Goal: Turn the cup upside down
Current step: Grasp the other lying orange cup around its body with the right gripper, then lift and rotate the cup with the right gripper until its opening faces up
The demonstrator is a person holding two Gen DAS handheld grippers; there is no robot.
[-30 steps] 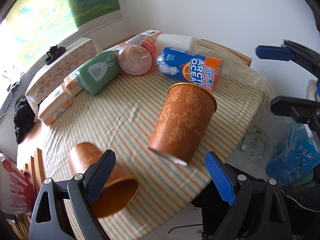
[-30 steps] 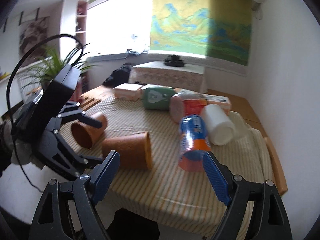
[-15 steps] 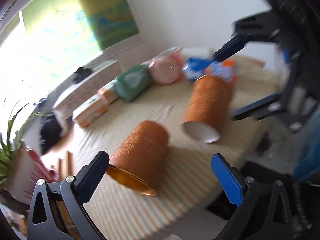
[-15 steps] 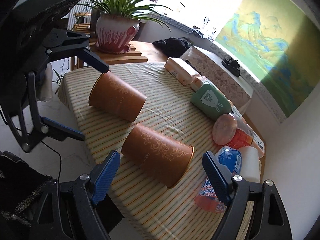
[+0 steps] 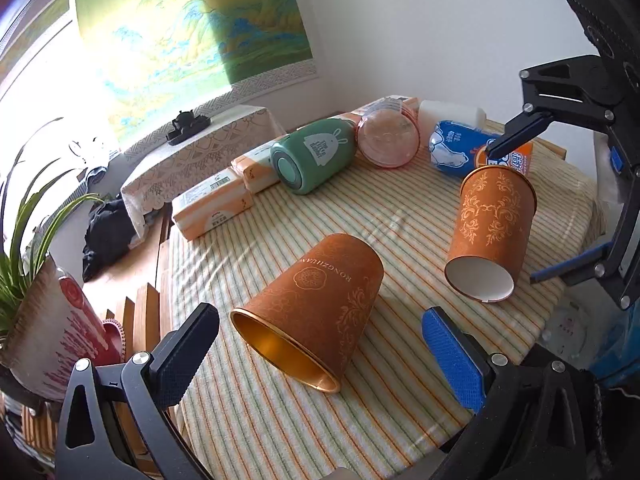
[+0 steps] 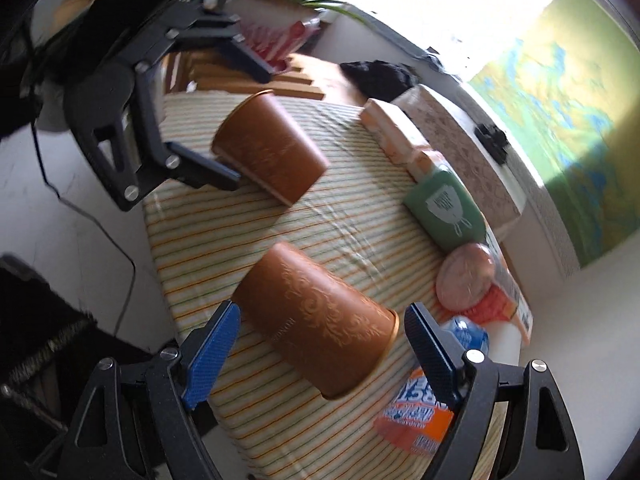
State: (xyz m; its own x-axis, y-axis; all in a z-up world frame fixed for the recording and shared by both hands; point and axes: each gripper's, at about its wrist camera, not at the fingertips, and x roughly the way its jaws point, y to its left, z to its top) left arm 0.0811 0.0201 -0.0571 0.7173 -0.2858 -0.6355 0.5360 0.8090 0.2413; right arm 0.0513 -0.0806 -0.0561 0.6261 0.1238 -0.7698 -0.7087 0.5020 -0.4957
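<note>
Two orange patterned cups lie on their sides on the striped tablecloth. One cup (image 5: 316,304) has its gold mouth toward my left gripper (image 5: 320,344), which is open with the cup's mouth between its fingers. The other cup (image 5: 490,232) (image 6: 316,324) lies between the open fingers of my right gripper (image 6: 320,344), base toward the left finger, mouth toward the right finger. No finger visibly touches a cup. The first cup (image 6: 268,152) and the left gripper (image 6: 224,116) also show in the right wrist view; the right gripper (image 5: 532,208) shows in the left wrist view.
At the table's far side lie a green tumbler (image 5: 312,156), a pink-lidded container (image 5: 388,140), a blue-orange Arctic Ocean can (image 5: 460,152), a white bottle (image 5: 452,114) and tissue packs (image 5: 212,208). A potted plant (image 5: 44,308) stands left. The table edge (image 5: 536,332) is near.
Both grippers have moved in closer: the left now frames the mouth of its cup, and the right has swung down so its fingers straddle the other cup. Both cups lie where they were.
</note>
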